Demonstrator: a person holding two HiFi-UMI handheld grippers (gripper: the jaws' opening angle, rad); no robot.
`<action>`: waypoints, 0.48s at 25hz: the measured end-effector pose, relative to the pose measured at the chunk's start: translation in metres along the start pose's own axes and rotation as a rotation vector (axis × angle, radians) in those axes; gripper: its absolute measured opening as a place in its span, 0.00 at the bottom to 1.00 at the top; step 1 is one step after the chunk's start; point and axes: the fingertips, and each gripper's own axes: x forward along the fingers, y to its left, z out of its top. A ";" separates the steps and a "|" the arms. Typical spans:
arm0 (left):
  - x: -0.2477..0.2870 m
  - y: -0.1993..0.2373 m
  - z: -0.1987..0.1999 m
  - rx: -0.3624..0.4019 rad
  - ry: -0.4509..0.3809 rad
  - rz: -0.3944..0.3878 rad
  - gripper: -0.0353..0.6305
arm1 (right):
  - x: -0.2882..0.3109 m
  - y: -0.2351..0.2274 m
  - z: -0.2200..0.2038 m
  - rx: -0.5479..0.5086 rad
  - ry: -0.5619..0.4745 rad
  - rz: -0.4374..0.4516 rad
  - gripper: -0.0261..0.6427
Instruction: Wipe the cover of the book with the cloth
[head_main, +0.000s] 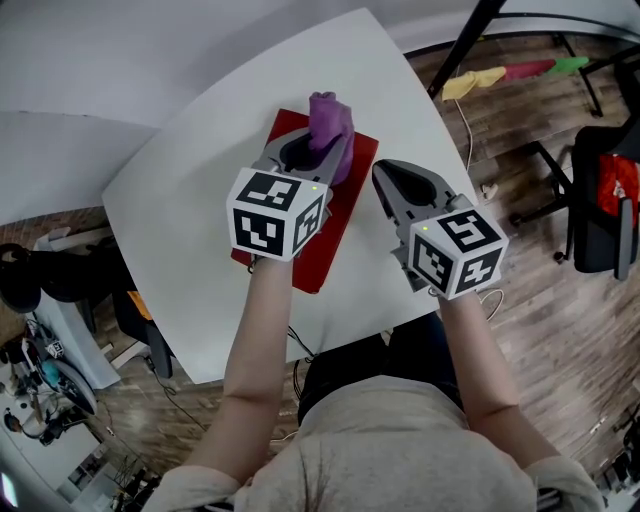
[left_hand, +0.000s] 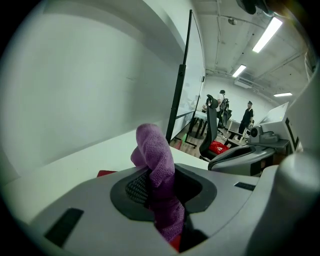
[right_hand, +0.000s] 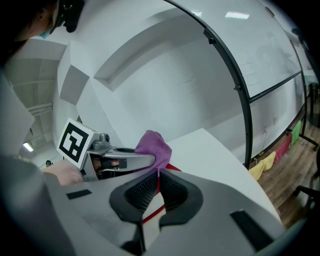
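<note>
Purple cloth (head_main: 330, 122), upper centre: soft, nappy microfibre. Red book (head_main: 338, 218) cover: smooth, slight sheen. Left tool (head_main: 316, 150) and right tool (head_main: 384, 174): matt grey plastic. White counter (head_main: 185, 190): smooth, matt. Floor (head_main: 545, 290) at right: wood-grained boards.

This looks like an open office or lab workspace. A white table (head_main: 170, 200) stands on a wood-plank floor (head_main: 560, 300) near a black swivel chair (head_main: 600, 200). Strip lights (left_hand: 267, 34) run along a bare ceiling, and people (left_hand: 247, 117) stand farther back beside a tall white partition (left_hand: 100, 85).
</note>
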 end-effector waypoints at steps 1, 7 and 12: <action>0.000 0.000 0.000 -0.002 -0.001 -0.005 0.21 | -0.001 0.000 -0.002 -0.001 0.005 -0.001 0.08; 0.001 -0.001 -0.002 -0.015 0.000 -0.017 0.21 | -0.002 -0.001 -0.011 0.011 0.029 -0.003 0.08; 0.000 -0.001 -0.004 -0.030 -0.010 -0.025 0.21 | 0.001 0.004 -0.012 0.002 0.035 0.005 0.08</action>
